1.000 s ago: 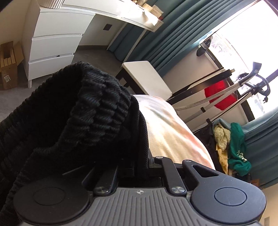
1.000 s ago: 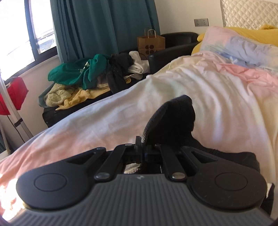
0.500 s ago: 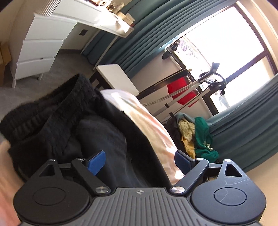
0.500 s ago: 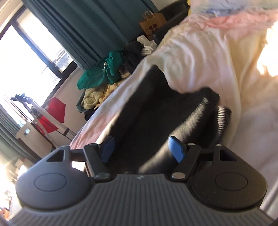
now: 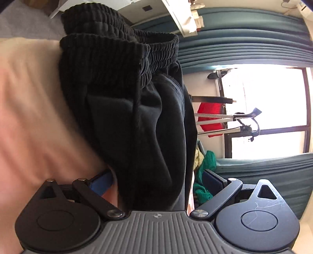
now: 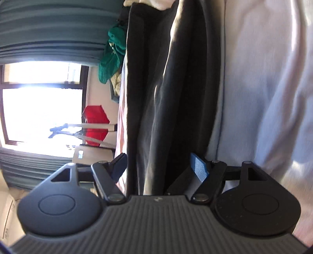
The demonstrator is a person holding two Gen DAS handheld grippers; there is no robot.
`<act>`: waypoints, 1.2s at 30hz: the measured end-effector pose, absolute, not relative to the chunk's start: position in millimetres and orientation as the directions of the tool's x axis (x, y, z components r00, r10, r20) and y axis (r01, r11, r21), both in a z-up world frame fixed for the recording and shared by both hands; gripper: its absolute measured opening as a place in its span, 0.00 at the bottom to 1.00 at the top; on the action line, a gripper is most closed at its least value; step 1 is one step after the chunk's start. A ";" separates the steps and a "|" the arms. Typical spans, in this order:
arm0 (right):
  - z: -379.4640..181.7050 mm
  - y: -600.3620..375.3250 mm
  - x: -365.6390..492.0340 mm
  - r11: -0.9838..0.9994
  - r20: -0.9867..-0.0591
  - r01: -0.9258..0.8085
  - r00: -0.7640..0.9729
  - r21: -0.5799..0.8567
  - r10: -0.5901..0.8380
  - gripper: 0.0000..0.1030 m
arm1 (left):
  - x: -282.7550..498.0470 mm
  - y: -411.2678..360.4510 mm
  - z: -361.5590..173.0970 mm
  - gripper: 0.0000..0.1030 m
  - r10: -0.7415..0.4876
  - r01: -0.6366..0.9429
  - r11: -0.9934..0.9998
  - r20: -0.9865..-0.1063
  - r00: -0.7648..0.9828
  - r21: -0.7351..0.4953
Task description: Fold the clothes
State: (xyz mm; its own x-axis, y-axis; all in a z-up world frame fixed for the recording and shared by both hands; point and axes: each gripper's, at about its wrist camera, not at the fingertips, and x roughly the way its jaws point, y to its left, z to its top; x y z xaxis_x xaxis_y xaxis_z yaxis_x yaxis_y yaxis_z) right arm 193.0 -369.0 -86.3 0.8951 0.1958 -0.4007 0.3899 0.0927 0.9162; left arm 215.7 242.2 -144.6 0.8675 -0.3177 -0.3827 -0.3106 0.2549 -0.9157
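A black pair of pants (image 5: 127, 109) with a ribbed elastic waistband (image 5: 121, 50) lies folded on the pale pink bedspread (image 5: 33, 109). My left gripper (image 5: 156, 182) is open, its blue-padded fingers (image 5: 101, 183) standing on either side of the folded cloth, low against the bed. In the right wrist view the same black pants (image 6: 166, 88) run as long smooth folds away from the camera. My right gripper (image 6: 159, 168) is open too, straddling the pants' near end, with one blue pad (image 6: 197, 168) beside the white sheet (image 6: 264, 88). Both views are rolled sideways.
A heap of green and yellow clothes (image 5: 205, 172) lies past the bed's far edge, also seen as green clothes (image 6: 111, 56). A red cloth (image 5: 212, 117) hangs on a metal frame by the bright window (image 5: 270, 109). Teal curtains (image 5: 244, 39) and a white desk (image 5: 180, 17) stand behind.
Both grippers were shut on the black pants one second ago and have since let go. Both cameras have rolled about a quarter turn, and the pants now lie flat between the open fingers.
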 end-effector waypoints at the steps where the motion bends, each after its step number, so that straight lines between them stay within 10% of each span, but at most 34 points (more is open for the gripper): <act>1: -83.6 -361.8 197.9 0.100 -0.397 0.384 0.888 0.918 0.232 0.76 | 222.0 243.1 -146.9 0.93 -0.303 -0.299 0.261 -0.372 0.877 -0.918; 6: -90.0 -340.4 227.3 0.145 -0.426 0.401 0.864 0.905 0.269 0.77 | 239.4 243.4 -149.7 0.89 -0.289 -0.257 0.277 -0.335 0.897 -0.926; 14: -102.5 -392.5 245.9 0.253 -0.408 0.415 0.909 0.874 -0.082 0.66 | 250.9 245.6 -143.4 0.47 -0.277 -0.270 0.286 -0.349 0.895 -0.920; 16: -109.5 -407.5 247.9 0.238 -0.431 0.455 0.890 0.858 -0.149 0.31 | 253.7 246.1 -141.8 0.35 -0.274 -0.273 0.288 -0.352 0.895 -0.918; 19: -109.0 -415.4 251.3 0.305 -0.448 0.483 0.875 0.821 -0.182 0.15 | 258.0 247.0 -139.4 0.20 -0.270 -0.278 0.291 -0.358 0.894 -0.915; 36: -66.1 -405.3 121.5 0.267 -0.563 0.573 0.817 0.774 -0.122 0.11 | 139.7 262.0 -57.8 0.13 -0.249 -0.217 0.332 -0.308 0.918 -0.918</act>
State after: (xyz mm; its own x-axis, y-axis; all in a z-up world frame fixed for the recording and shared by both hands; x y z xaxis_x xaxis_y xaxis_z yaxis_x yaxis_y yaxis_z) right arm 121.5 -405.3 -66.1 0.8174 -0.1217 -0.5631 0.5734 0.2673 0.7745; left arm 139.7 262.0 -57.8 0.9183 -0.2494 -0.3076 -0.2172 0.3323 -0.9178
